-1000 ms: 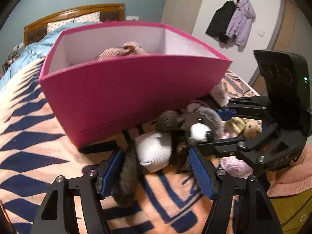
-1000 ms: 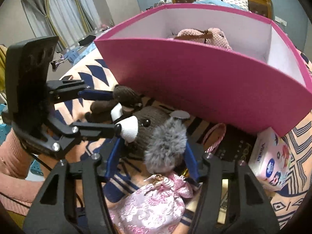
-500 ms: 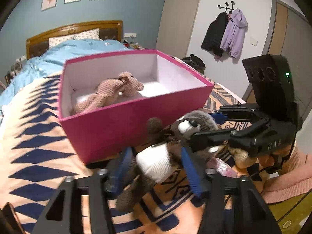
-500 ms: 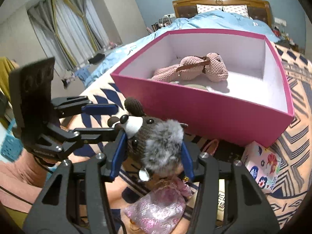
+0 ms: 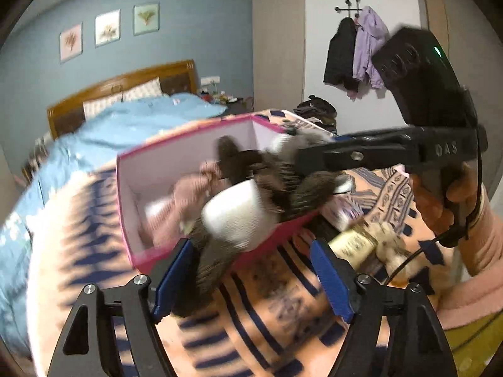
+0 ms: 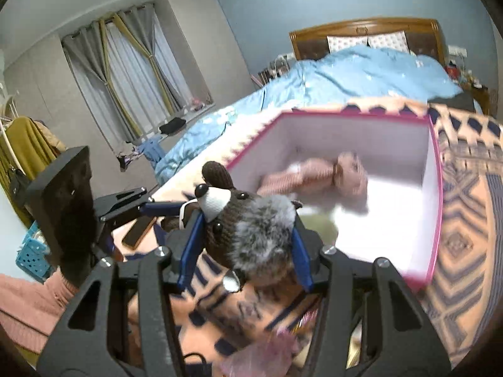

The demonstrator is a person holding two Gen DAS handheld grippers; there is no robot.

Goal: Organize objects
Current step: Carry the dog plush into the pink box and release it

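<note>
A brown knitted plush animal with a grey fur head [image 6: 251,238] and white belly [image 5: 239,216] hangs in the air at the pink box's near edge. My right gripper [image 6: 246,251] is shut on its head; it shows from the side in the left wrist view [image 5: 345,154]. My left gripper [image 5: 251,270] is open, its blue pads either side of the plush's dangling legs without squeezing them. The pink box [image 5: 125,207] [image 6: 435,188] holds a pink knitted bear [image 6: 327,176] [image 5: 185,198] lying on its white floor.
The box sits on a peach and navy patterned blanket [image 5: 267,314] on a bed with a blue duvet [image 6: 345,72]. A small tissue pack [image 5: 341,210], a beige plush [image 5: 386,238] and a pink floral pouch [image 6: 267,355] lie in front of the box.
Both grippers have risen from the blanket and carried the plush up to the box's near rim. My left gripper's jaws have opened from around the plush's body.
</note>
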